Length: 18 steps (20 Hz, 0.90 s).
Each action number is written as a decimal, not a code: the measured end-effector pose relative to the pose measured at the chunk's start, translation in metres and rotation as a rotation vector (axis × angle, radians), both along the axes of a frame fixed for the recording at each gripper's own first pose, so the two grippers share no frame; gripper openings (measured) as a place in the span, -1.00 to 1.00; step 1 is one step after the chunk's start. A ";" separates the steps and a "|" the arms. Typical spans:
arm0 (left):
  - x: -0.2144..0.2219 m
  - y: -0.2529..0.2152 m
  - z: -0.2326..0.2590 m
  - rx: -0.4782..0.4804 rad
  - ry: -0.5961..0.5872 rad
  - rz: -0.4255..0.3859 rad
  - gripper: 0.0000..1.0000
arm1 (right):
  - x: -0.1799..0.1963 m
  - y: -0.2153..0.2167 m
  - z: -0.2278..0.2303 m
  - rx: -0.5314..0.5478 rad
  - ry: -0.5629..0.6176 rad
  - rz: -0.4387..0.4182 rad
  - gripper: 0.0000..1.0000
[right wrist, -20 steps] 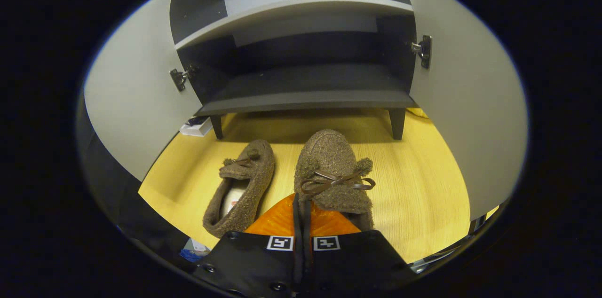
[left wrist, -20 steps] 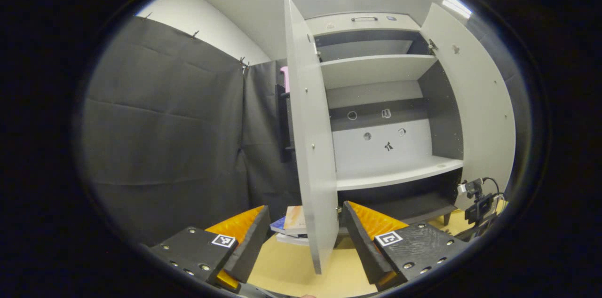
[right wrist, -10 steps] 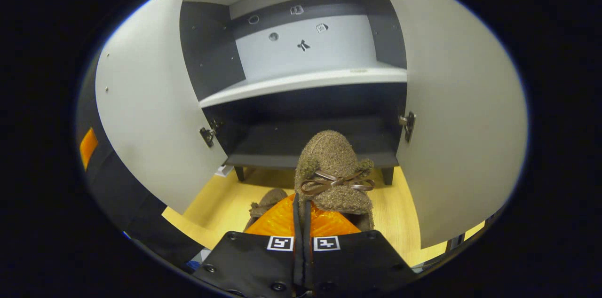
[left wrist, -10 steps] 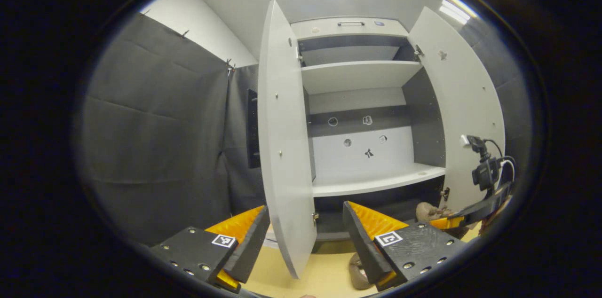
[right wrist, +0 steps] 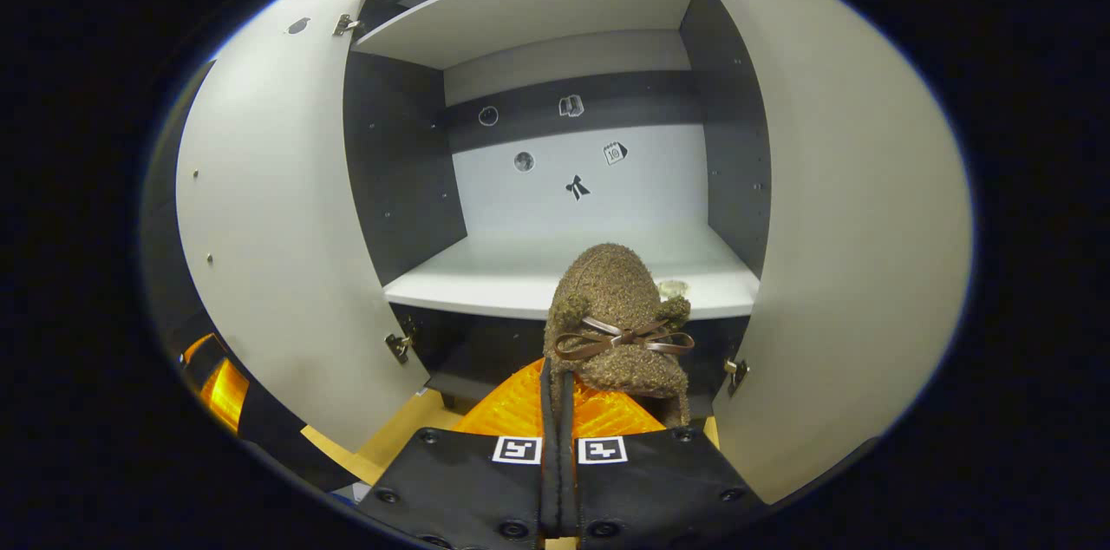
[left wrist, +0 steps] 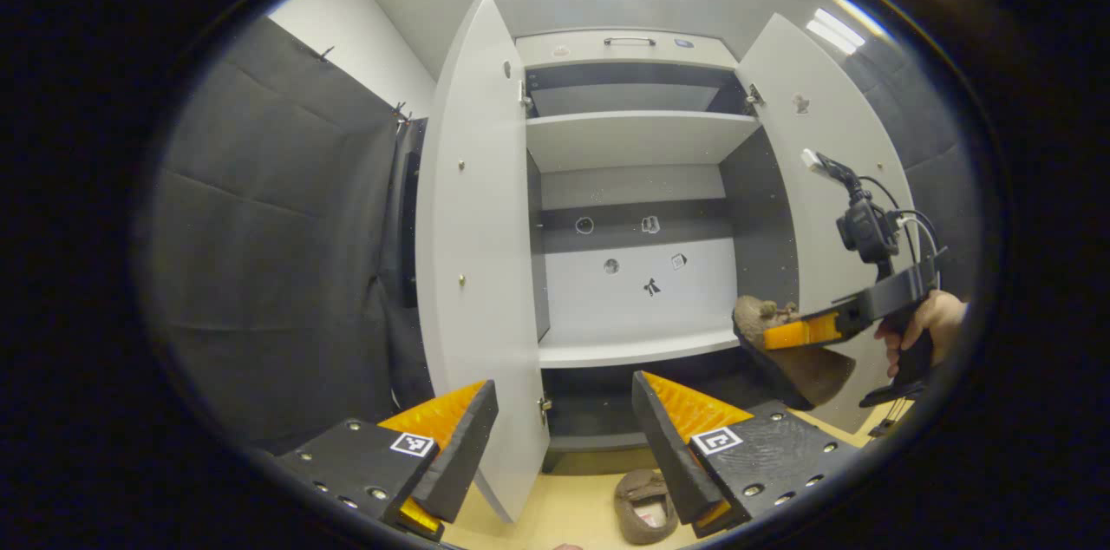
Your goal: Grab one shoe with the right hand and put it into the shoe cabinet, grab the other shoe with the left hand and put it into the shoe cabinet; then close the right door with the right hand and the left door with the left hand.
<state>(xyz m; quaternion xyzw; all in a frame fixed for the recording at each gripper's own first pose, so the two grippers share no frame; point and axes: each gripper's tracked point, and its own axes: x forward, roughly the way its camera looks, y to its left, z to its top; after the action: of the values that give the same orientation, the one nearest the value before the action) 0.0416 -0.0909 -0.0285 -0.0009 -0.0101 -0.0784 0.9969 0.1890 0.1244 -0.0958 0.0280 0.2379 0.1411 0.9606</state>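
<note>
My right gripper (right wrist: 558,375) is shut on the heel rim of a brown fuzzy shoe (right wrist: 616,307) with a bow. It holds the shoe in the air, toe pointing at the front edge of the cabinet's pale middle shelf (right wrist: 512,272). In the left gripper view that shoe (left wrist: 785,359) hangs from the right gripper (left wrist: 802,333) in front of the open cabinet (left wrist: 633,142). The other brown shoe (left wrist: 643,505) lies on the floor below. My left gripper (left wrist: 564,437) is open with nothing between its fingers, back from the cabinet.
Both pale cabinet doors stand wide open: the left door (left wrist: 473,255) close in front of my left gripper and the right door (left wrist: 824,177) behind the raised shoe. A hand (left wrist: 923,324) grips the right tool. A dark bottom shelf (left wrist: 598,415) sits above the yellow wooden floor (left wrist: 564,515).
The right gripper has lifted its shoe off the floor, from beside the other shoe up to the middle shelf's height. The left gripper has shifted, bringing the floor shoe into its view.
</note>
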 end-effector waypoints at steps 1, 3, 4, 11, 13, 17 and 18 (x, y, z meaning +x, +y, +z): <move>0.001 -0.002 0.000 -0.002 -0.003 -0.008 0.96 | 0.011 0.001 0.008 0.001 -0.016 -0.007 -0.97; 0.004 -0.005 0.000 -0.005 -0.007 -0.019 0.96 | 0.032 0.000 0.021 -0.012 -0.039 -0.017 -0.97; 0.006 -0.006 -0.002 -0.009 -0.007 -0.025 0.96 | 0.045 0.001 0.026 -0.017 -0.051 -0.019 -0.97; 0.017 -0.011 -0.012 -0.022 0.017 -0.064 0.96 | 0.135 0.015 0.046 -0.044 -0.095 -0.041 -1.00; 0.019 -0.010 -0.013 -0.022 0.019 -0.064 0.96 | 0.157 0.018 0.038 -0.055 -0.075 -0.052 -0.97; 0.021 -0.004 -0.017 -0.031 0.024 -0.064 0.96 | 0.179 0.020 0.016 -0.054 0.025 -0.078 -0.97; 0.021 -0.004 -0.018 -0.035 0.025 -0.065 0.82 | 0.184 0.020 0.011 -0.055 0.047 -0.084 -0.98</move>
<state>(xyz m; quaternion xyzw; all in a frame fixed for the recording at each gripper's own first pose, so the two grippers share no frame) 0.0625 -0.0948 -0.0469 -0.0195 0.0013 -0.1106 0.9937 0.3733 0.1444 -0.0852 0.0149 0.2628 0.0933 0.9602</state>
